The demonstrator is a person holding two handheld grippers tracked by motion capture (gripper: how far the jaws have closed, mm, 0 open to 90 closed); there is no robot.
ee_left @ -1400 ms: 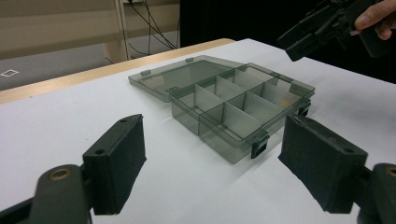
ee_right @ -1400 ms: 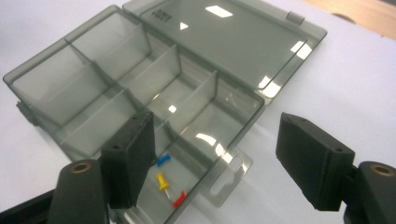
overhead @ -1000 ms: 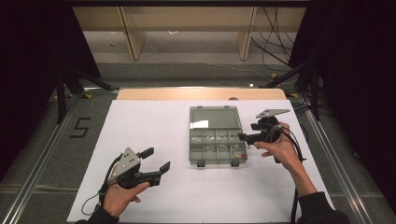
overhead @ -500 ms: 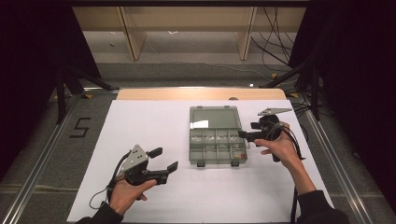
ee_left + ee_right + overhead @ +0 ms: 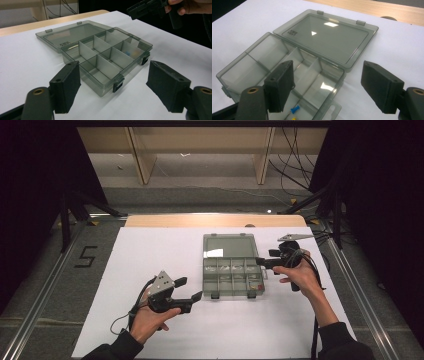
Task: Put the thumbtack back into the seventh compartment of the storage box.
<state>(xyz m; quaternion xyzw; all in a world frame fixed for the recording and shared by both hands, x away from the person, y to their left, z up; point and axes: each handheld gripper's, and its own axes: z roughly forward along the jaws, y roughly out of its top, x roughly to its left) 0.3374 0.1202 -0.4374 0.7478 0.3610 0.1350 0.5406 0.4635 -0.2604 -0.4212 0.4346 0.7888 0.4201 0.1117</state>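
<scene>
Two grippers are over the white sheet (image 5: pixel 150 255) now, and only one of them has changed place. My left gripper (image 5: pixel 189 288) has come from the near left part of the sheet toward the box (image 5: pixel 233 270); one second ago it was more to the left, and now its tips are near the front left corner of the box, but not touching it. Its jaws have just been closing a little, yet they are wide apart and nothing is between them. In the left gripper view I look between the two black jaws at the front wall of the box and at one dark latch (image 5: pixel 118 85).

My right gripper (image 5: pixel 261 261) has not moved. It hovers at the right edge of the box, over the right end compartments, with the jaws released and empty. In the right gripper view I see a blue pin (image 5: pixel 295 109) and something yellow (image 5: pixel 293 118) beside it in the compartment under the left jaw.

The box lies in the middle of the sheet, a little to the right. Its lid (image 5: pixel 230 246) is open and lies flat behind the tray, on the far side. Most compartments look empty to me.

I judge that the left gripper is coming to hold or steady the box at its front, while the right waits over the pins. No grasp is made yet, so the work on the box is only at its beginning.
</scene>
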